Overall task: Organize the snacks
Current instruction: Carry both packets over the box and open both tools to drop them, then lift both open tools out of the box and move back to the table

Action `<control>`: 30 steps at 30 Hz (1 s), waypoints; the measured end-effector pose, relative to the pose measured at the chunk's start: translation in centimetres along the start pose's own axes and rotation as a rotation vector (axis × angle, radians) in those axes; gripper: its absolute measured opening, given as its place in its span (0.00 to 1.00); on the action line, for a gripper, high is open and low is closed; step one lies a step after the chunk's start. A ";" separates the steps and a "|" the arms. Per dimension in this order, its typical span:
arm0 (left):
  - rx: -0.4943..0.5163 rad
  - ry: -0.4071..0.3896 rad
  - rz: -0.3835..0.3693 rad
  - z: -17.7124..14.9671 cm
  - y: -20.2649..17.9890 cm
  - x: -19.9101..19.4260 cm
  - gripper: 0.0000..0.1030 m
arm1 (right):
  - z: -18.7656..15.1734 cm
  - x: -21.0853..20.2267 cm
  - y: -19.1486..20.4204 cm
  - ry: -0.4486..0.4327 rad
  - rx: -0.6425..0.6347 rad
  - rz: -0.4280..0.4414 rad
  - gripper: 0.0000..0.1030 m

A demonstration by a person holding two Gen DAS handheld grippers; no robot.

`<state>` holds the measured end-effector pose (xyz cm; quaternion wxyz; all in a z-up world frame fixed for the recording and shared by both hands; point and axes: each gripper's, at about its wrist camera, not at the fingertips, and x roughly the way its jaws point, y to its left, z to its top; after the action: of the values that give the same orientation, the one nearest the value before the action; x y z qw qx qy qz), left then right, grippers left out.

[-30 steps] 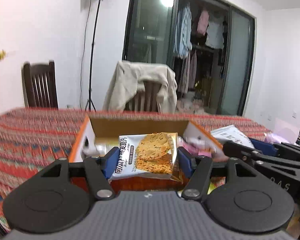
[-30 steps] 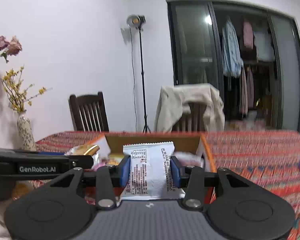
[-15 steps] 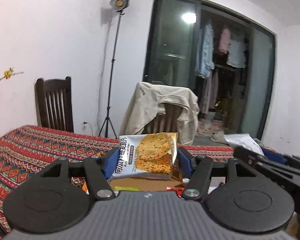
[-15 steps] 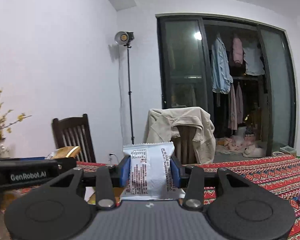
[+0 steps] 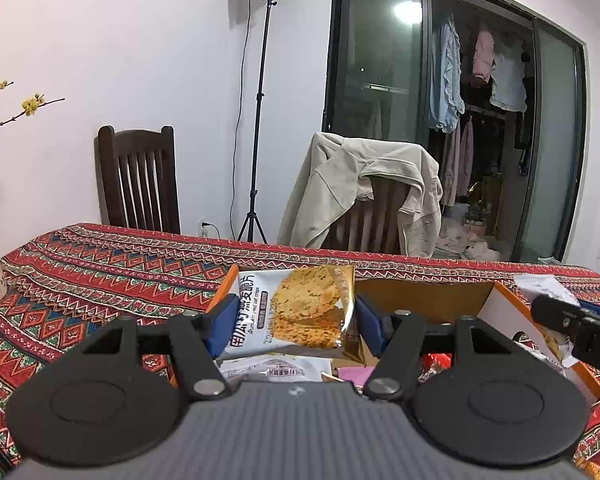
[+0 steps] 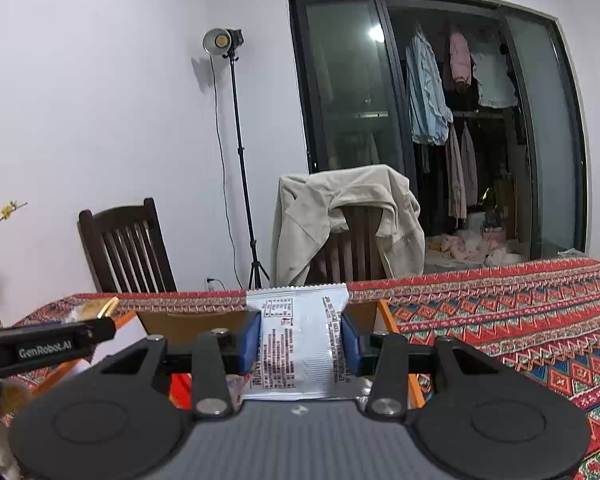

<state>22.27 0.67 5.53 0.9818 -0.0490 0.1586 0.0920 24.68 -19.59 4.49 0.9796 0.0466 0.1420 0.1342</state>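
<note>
Left gripper (image 5: 292,316), jaws opening w/ cracker packet (image 5: 296,312) between; right gripper (image 6: 300,340) pinches white packet (image 6: 298,344) over cardboard box (image 5: 496,312).

The left claw (image 5: 290,318) points slightly downward, and its jaws are opening with a cracker packet (image 5: 296,312) still between the blue pads (image 5: 220,324). The right claw (image 6: 299,342) also tips slightly downward, its blue pads (image 6: 250,340) pressed on both sides of a white packet (image 6: 300,340). The two claws sit side by side, each showing at the edge of the other's view.
</note>
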 end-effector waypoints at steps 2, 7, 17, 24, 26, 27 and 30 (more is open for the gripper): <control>-0.012 -0.006 0.014 -0.3 0.2 0.0 0.77 | -0.3 0.1 0.1 0.013 -0.003 0.000 0.43; -0.063 -0.039 0.032 -0.6 1.0 -0.2 1.00 | -0.7 -0.1 -0.2 0.008 0.010 0.003 0.94; -0.061 -0.021 0.068 -0.7 1.2 0.2 1.00 | -1.3 0.1 -0.2 0.030 0.014 -0.012 1.00; -0.086 -0.028 0.066 -0.3 1.4 -0.4 1.00 | -0.9 -0.8 -0.1 0.016 0.014 -0.009 1.00; -0.091 -0.029 0.072 0.1 1.4 -0.7 1.00 | -0.6 -1.3 0.1 0.005 0.012 -0.003 1.00; -0.095 -0.028 0.069 0.2 1.4 -0.9 1.00 | -0.5 -1.6 0.1 0.002 0.010 0.001 1.00; -0.124 -0.012 0.054 1.0 1.5 -1.4 1.00 | 0.2 -2.5 0.5 -0.010 -0.005 0.008 1.00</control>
<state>20.98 2.04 6.79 0.9750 -0.1049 0.1480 0.1286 22.28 -19.79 5.46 0.9799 0.0453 0.1364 0.1384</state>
